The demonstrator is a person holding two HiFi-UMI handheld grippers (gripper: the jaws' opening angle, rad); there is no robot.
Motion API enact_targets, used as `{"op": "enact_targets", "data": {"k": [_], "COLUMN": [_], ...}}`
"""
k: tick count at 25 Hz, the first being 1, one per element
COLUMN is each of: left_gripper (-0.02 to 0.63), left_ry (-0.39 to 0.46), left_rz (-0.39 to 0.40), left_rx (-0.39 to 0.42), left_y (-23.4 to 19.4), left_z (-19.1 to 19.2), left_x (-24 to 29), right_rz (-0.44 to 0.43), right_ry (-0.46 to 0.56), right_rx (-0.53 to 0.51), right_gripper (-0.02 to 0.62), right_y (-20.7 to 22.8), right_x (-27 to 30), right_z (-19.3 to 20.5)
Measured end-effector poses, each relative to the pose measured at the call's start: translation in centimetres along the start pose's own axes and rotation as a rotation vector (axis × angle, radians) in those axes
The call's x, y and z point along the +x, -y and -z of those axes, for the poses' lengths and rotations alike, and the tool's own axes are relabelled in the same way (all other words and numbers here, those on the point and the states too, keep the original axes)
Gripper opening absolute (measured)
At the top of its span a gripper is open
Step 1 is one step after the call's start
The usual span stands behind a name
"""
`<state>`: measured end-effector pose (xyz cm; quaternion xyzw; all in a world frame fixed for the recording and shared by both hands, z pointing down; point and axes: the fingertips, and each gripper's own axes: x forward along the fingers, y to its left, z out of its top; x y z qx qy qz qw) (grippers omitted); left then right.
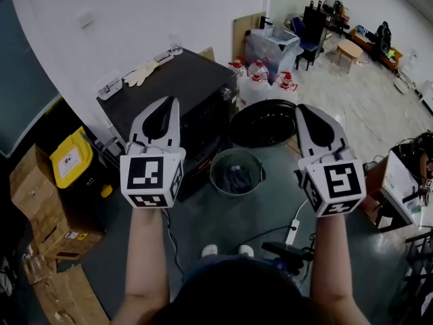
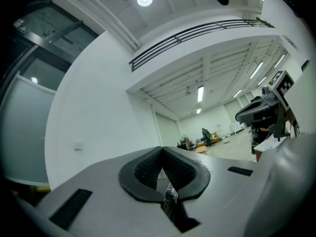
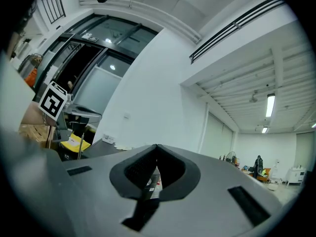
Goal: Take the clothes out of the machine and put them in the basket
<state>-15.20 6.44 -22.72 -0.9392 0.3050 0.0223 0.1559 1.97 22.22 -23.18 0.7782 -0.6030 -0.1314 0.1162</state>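
Head view showed the wire basket [image 1: 214,176] standing on the floor just in front of the machine [image 1: 183,90], with a dark bundle of clothes [image 1: 237,175] lying inside it. The round door [image 1: 264,124] stood open at the machine's front corner, close beside the basket. The opening itself faced away from the camera, so I could not tell whether any garment was left inside. The left tongs [image 1: 170,104] and the right tongs [image 1: 304,111] were held up side by side, well above and clear of the machine. In each gripper view the two dark pads met tip to tip with nothing caught between them. A pair of pale gloves [image 1: 143,73] lay untouched on top of the machine. Judging by the filled basket and the empty tongs, at least part of the load had been moved across. What seemed left was a look into the machine and a further grab if more clothes were there.
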Motion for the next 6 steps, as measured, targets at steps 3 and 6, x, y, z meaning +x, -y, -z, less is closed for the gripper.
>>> {"op": "enact_targets", "data": {"k": [3, 6], "left_gripper": [0.005, 0.005], "left_ry": [0.004, 0.008], "left_rz": [0.006, 0.012], "left_rx": [0.014, 0.023], "left_y": [0.11, 0.15], "left_z": [-0.33, -0.61], "left_x": [0.01, 0.10], "right_rz": [0.001, 0.002], "right_ry": [-0.003, -0.005], "right_rx": [-0.006, -0.014], "right_gripper": [-0.002, -0.002], "right_y": [-0.11, -0.15], "right_x": [-0.11, -0.14], "right_z": [-0.05, -0.14]}}
